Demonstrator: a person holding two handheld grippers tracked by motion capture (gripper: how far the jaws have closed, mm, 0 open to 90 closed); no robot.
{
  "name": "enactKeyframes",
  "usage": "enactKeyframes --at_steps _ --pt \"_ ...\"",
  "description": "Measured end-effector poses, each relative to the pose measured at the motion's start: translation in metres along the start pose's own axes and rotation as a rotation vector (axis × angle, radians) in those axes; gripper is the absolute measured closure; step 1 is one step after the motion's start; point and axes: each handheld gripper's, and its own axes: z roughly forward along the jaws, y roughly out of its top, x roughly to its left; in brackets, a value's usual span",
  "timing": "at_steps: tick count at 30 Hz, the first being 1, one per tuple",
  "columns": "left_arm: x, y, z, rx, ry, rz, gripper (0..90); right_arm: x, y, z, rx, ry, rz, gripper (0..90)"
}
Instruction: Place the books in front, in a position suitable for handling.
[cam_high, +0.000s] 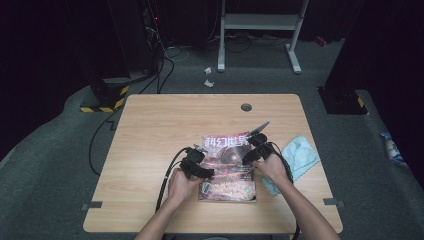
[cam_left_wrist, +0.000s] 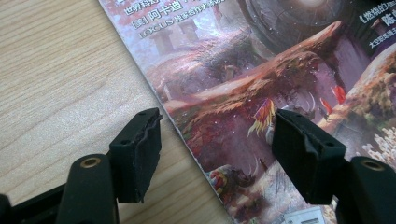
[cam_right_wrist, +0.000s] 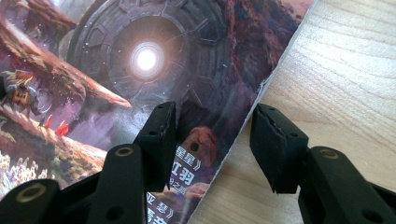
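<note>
Here, a magazine (cam_high: 227, 167) lies flat near the table's (cam_high: 150, 130) front edge; the left gripper (cam_left_wrist: 217, 140) straddles its left edge, the right gripper (cam_right_wrist: 212, 135) its right edge, both with jaws apart.

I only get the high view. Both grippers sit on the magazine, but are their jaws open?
Observer: Yes. The left gripper has its jaws spread across the left edge of the magazine, one over the table, one over the cover.
Operator: And the other one?
Observer: The right gripper is open too, astride the magazine's right edge.
Operator: Is either one pinching the cover?
Observer: No, neither has closed on it.
Operator: What's drawn under the right one?
Observer: A round dark gate with a bright glowing centre.
</note>
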Motion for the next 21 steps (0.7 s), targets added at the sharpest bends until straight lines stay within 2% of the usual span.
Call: enactKeyframes --at_steps 4,6,10,15,17,19,21 --pt "-0.0005 0.0001 0.0015 -0.019 -0.014 0.011 32.7 -0.0006 0.0013 0.0022 0.005 0.007 0.015 51.5" --pt "-0.0033 0.0007 0.0025 -0.020 -0.006 0.010 32.7 -0.0017 0.0012 0.0010 0.006 0.020 0.034 53.2" --pt "-0.0033 -0.0001 0.0024 -0.024 -0.004 0.008 32.7 0.0001 0.0010 -0.0024 -0.005 0.033 0.021 55.7" --pt "-0.0044 -0.0012 0.0027 -0.035 0.003 0.006 32.6 0.0029 0.0015 -0.0048 -0.012 0.066 0.036 56.6" --pt "-0.0044 -0.0010 0.0027 -0.033 0.004 0.007 32.7 0.0037 0.0009 -0.0056 -0.018 0.050 0.020 55.9" --pt "-0.0045 -0.0010 0.0027 -0.033 0.004 0.007 32.7 0.0038 0.0003 -0.0060 -0.014 0.003 0.003 54.2" --pt "-0.0044 -0.0010 0.0027 -0.033 0.006 0.008 32.7 0.0013 0.0002 -0.0037 0.000 -0.014 0.013 48.4"
